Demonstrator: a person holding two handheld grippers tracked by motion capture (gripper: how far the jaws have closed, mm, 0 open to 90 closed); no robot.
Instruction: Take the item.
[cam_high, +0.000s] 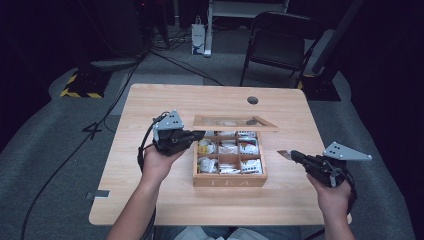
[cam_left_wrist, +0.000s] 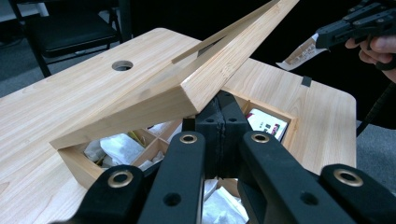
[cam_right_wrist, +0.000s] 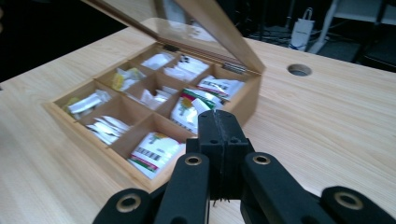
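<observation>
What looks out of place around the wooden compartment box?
One brown-and-white paper sachet sits outside the wooden compartment box, pinched in the right gripper. The wooden glass-paned lid hangs half open, propped on the left gripper.

Black grippers; brass-ringed screws; grey three-cornered plates; trailing black cables.

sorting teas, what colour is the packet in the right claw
Brown and white packet, clearest in the left gripper view.
</observation>
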